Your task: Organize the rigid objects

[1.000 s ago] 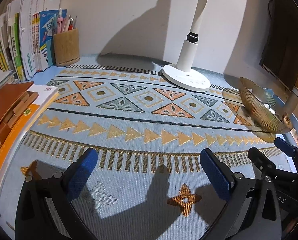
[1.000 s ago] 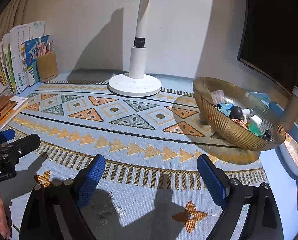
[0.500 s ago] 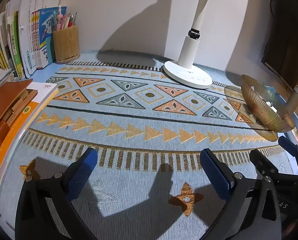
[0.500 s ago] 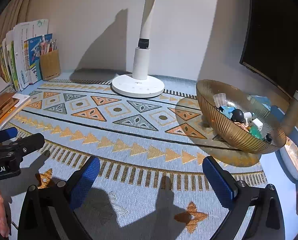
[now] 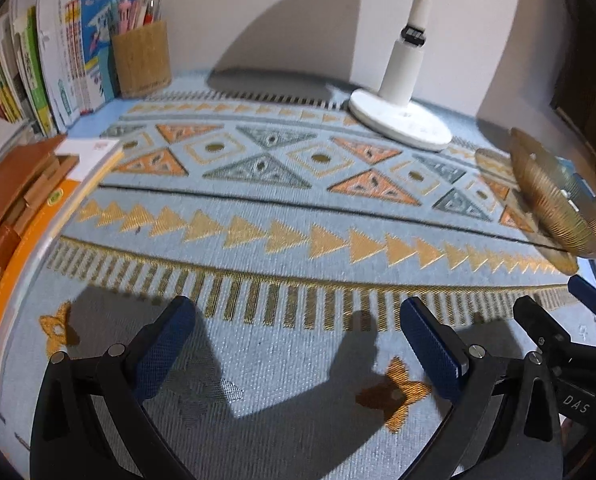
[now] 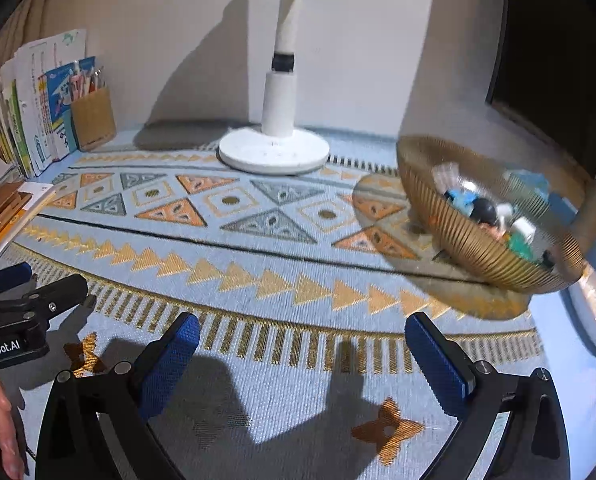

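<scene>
Since a second ago the right gripper [image 6: 302, 354] has spread wider, both it and the left gripper [image 5: 295, 334] now gaping empty over the mat [image 6: 257, 248], while the gold bowl [image 6: 458, 236] holding what look like small toys, slightly blurred, stays at the right.

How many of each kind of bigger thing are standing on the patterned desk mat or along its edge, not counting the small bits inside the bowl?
Ribbed gold bowl: 1
White desk lamp with round base: 1
Woven tan pen holder: 1
Row of upright books and booklets: 1
Stack of flat orange and brown books: 1
Total: 5
</scene>
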`<state>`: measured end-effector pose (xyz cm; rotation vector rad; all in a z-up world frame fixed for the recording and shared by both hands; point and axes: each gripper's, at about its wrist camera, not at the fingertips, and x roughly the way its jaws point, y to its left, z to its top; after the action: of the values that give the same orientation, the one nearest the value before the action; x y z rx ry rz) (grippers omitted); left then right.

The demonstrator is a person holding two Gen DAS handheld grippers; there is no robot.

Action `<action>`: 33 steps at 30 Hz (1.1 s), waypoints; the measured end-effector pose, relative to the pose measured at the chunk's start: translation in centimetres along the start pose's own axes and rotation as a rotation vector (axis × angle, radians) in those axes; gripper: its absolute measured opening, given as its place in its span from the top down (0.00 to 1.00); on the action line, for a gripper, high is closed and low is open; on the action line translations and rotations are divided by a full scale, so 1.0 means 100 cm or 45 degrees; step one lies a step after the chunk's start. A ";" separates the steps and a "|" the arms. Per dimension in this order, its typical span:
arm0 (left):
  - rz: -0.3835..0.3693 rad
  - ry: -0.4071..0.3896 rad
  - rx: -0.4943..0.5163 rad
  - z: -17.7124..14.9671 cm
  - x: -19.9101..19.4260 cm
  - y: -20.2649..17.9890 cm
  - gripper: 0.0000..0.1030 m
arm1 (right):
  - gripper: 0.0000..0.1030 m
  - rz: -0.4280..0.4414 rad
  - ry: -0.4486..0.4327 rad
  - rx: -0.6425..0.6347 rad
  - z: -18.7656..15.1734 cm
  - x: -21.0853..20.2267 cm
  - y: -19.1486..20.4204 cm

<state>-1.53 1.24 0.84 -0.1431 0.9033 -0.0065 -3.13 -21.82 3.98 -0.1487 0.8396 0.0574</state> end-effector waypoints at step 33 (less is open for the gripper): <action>0.147 0.054 0.064 0.000 0.010 -0.013 0.00 | 0.00 0.108 0.176 0.059 -0.003 0.031 -0.007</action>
<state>-0.85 -0.09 0.27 -0.0443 0.9519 0.0755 -1.20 -22.58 1.59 -0.0740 0.9848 0.1084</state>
